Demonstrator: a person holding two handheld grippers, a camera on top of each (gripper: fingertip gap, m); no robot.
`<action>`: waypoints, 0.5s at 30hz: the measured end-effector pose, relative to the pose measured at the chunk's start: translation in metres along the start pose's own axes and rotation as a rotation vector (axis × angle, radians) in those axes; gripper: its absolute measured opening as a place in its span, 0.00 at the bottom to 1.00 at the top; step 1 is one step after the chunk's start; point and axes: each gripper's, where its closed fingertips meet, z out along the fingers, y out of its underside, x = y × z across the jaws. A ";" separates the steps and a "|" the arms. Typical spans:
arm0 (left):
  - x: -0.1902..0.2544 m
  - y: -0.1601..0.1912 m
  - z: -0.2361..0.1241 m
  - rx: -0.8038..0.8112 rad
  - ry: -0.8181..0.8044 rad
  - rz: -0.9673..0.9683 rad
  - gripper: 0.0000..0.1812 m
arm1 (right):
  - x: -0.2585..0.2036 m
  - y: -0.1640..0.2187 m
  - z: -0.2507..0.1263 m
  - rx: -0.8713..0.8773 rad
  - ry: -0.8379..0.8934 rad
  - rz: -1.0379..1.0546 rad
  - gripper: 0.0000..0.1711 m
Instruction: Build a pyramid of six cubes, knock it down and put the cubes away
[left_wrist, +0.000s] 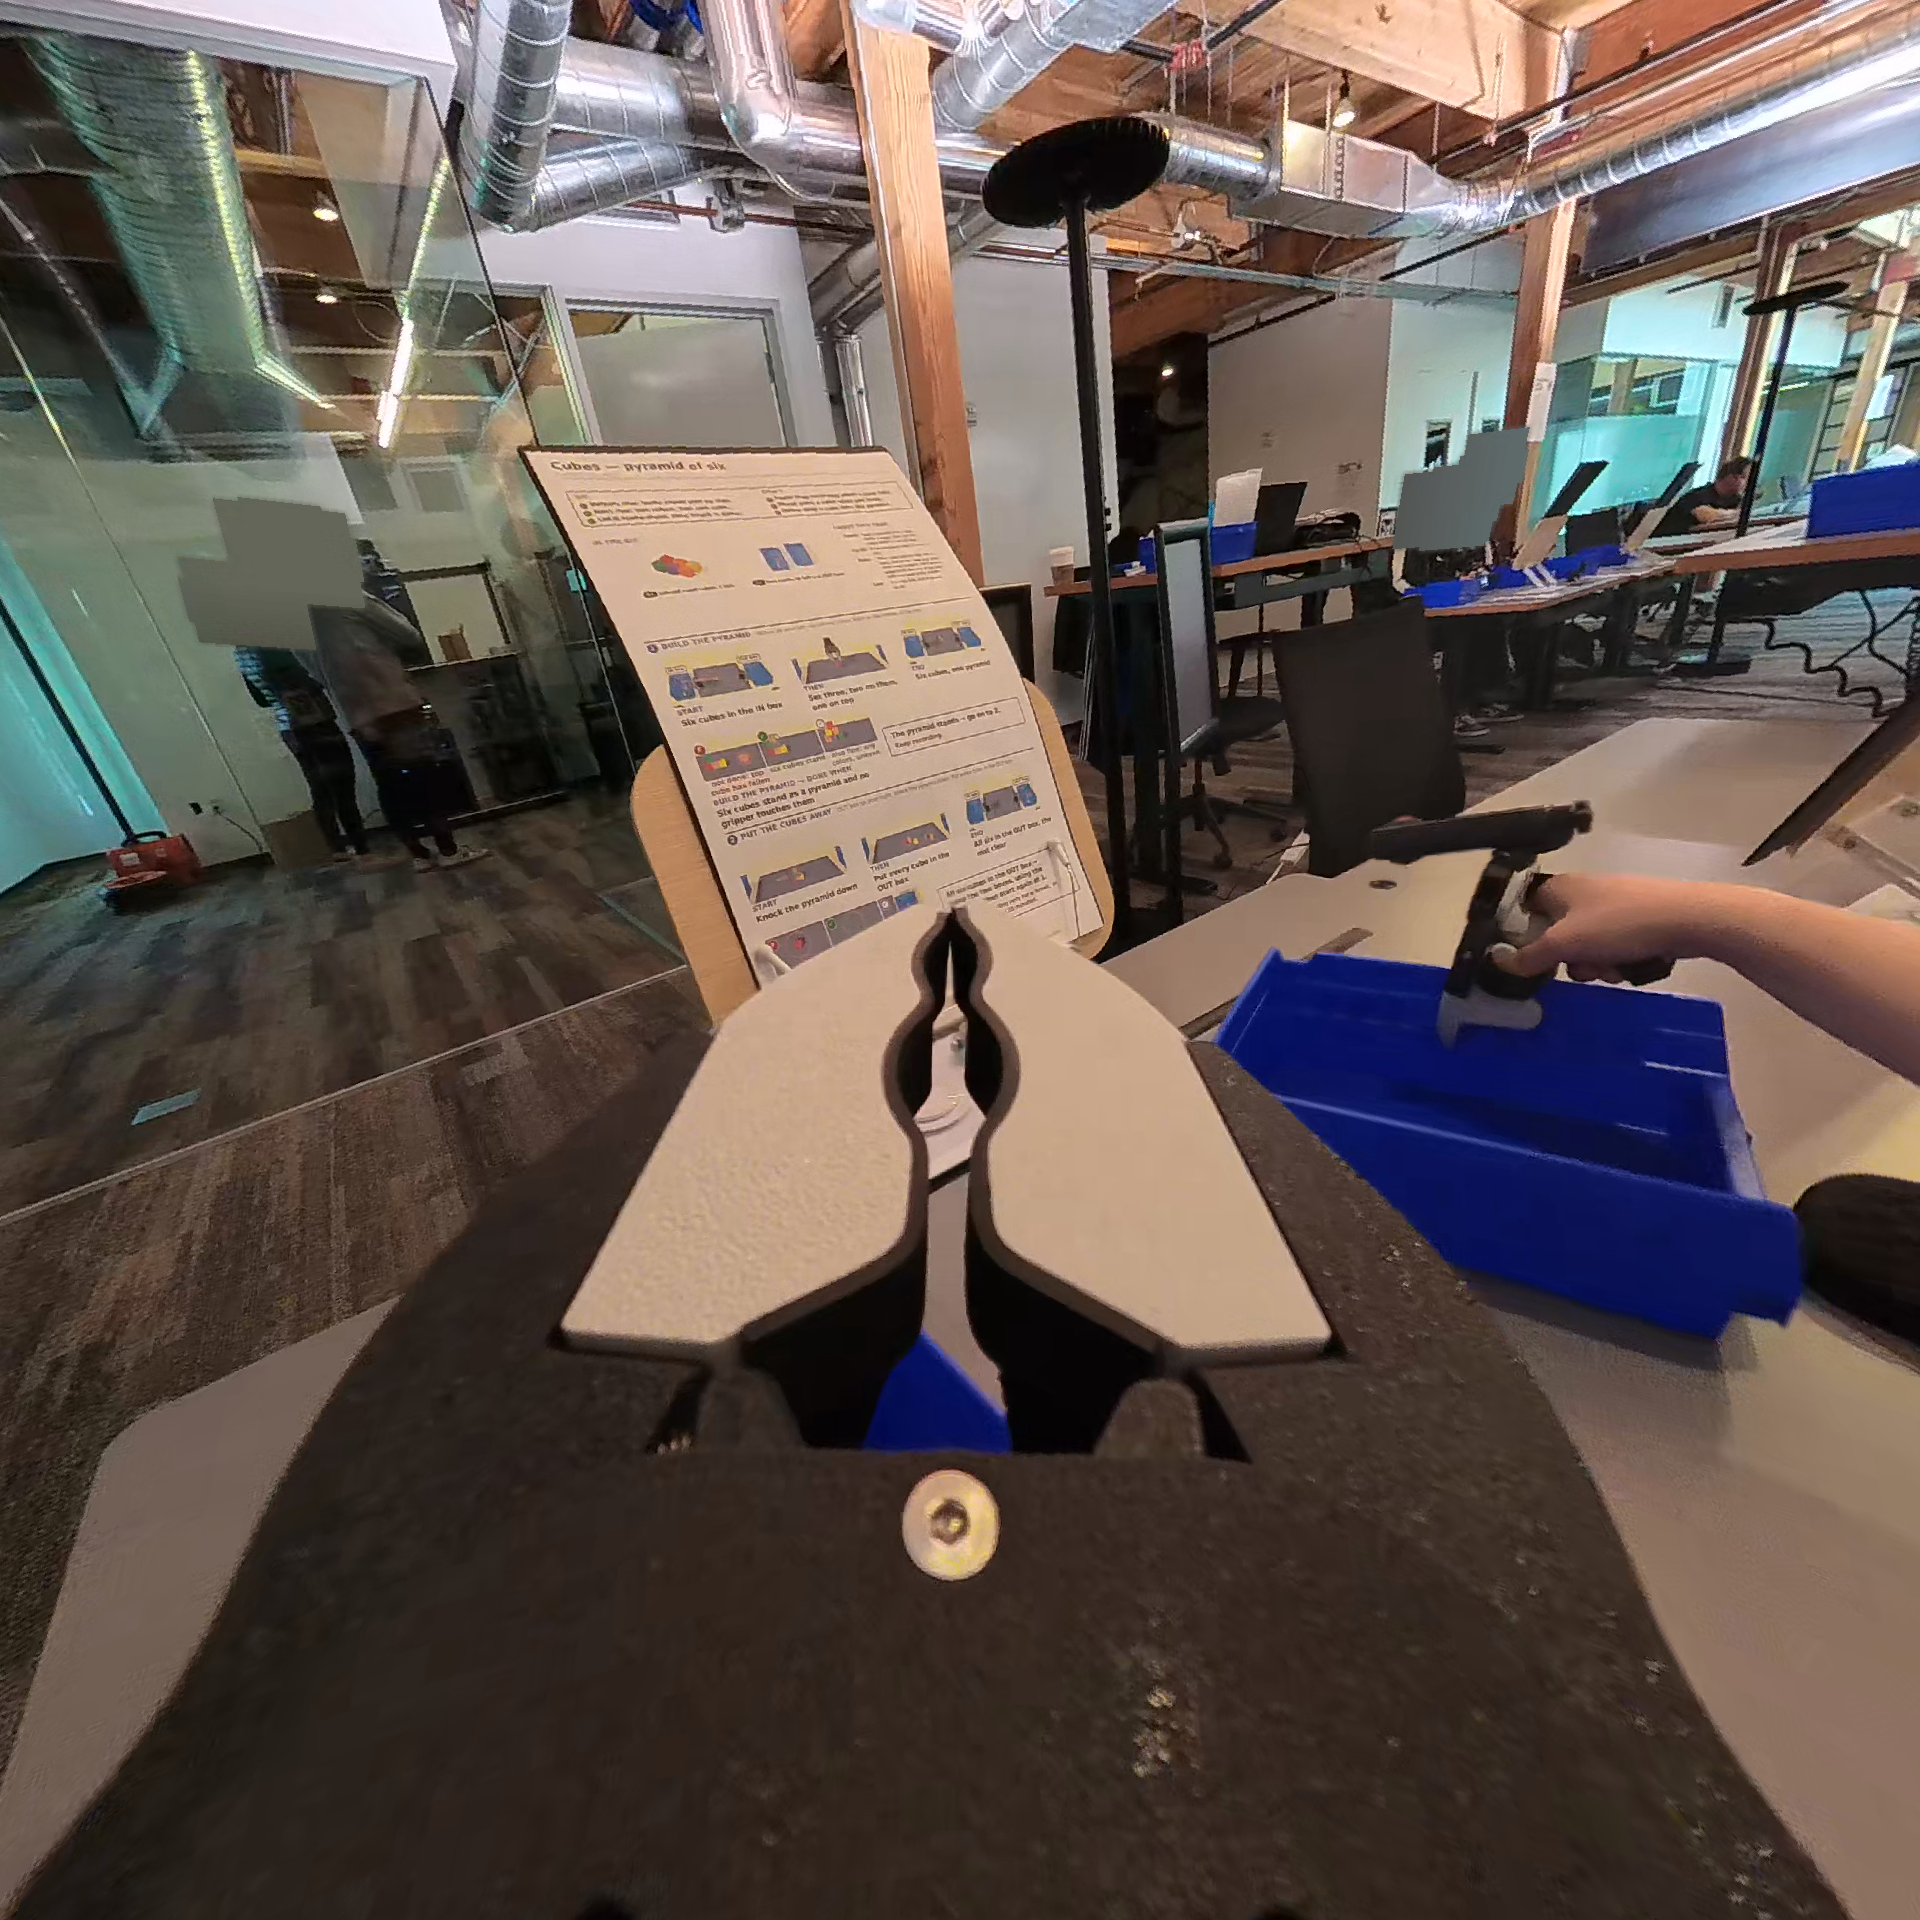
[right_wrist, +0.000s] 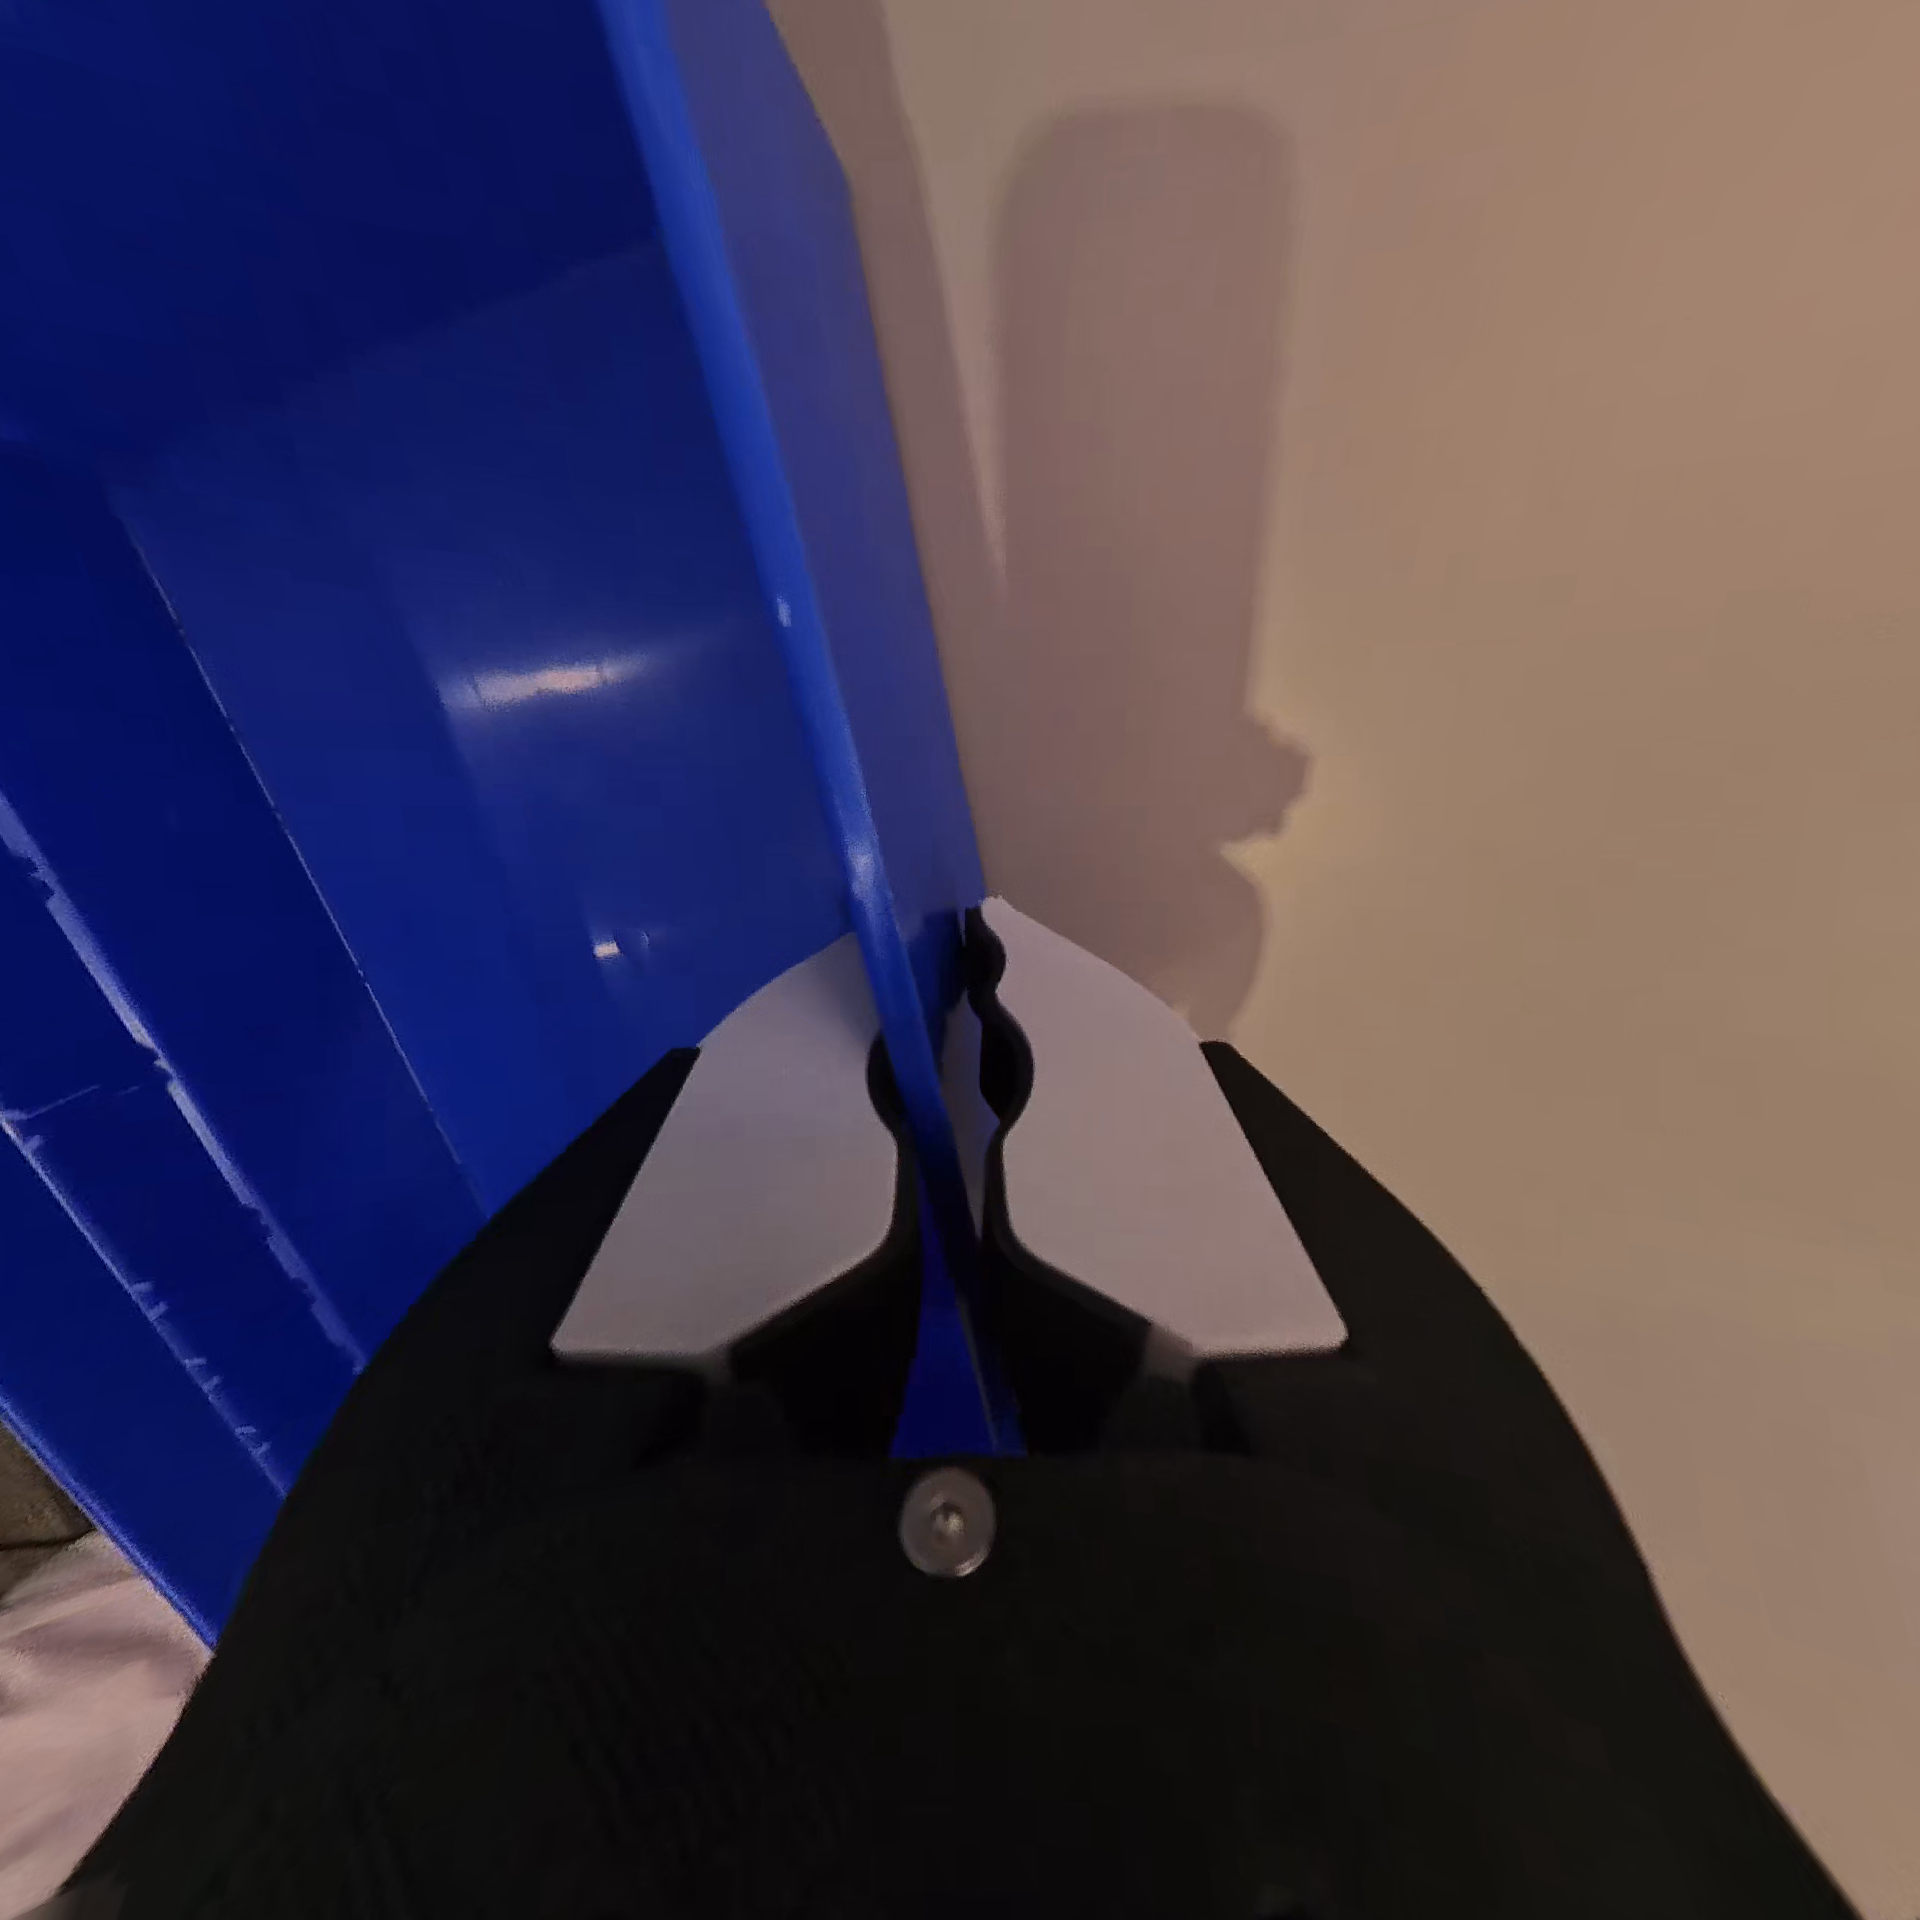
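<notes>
1. Lowest in the left wrist view, the left gripper (left_wrist: 953, 920), grey-fingered on a black body, has its jaws closed together at the tips with nothing between them; a sliver of blue plastic (left_wrist: 935, 1397) shows beneath it.
2. In the right wrist view, the right gripper (right_wrist: 961, 935) is clenched on the thin side wall of a blue plastic storage bin (right_wrist: 312, 727): one finger lies inside the wall, the other outside.
3. That rim runs from the jaws up toward the top centre of the frame, so the bin's long axis lies straight ahead of the right gripper; its inside, at frame left, shows no cubes.
4. Centre right of the left wrist view, the same bin (left_wrist: 1538, 1174) lies right of the left gripper, so the right hand (left_wrist: 1590, 935) is the nearer.
5. Right of the bin, the pale tabletop (right_wrist: 1558, 520) is open room; the table's left edge drops to carpet.
6. Farther back, a white instruction sheet (left_wrist: 810, 707) stands propped.
7. No cubes are visible in either view.
</notes>
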 end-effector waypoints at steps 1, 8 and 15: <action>0.001 0.000 0.001 0.000 0.012 -0.006 0.00 | 0.017 0.003 -0.004 0.000 0.010 0.025 0.04; 0.005 0.004 0.007 -0.016 0.033 -0.013 0.00 | 0.106 0.027 -0.026 0.037 0.084 0.141 0.04; -0.004 0.011 0.007 -0.048 -0.007 0.006 0.00 | 0.113 0.030 -0.028 0.066 0.101 0.015 0.05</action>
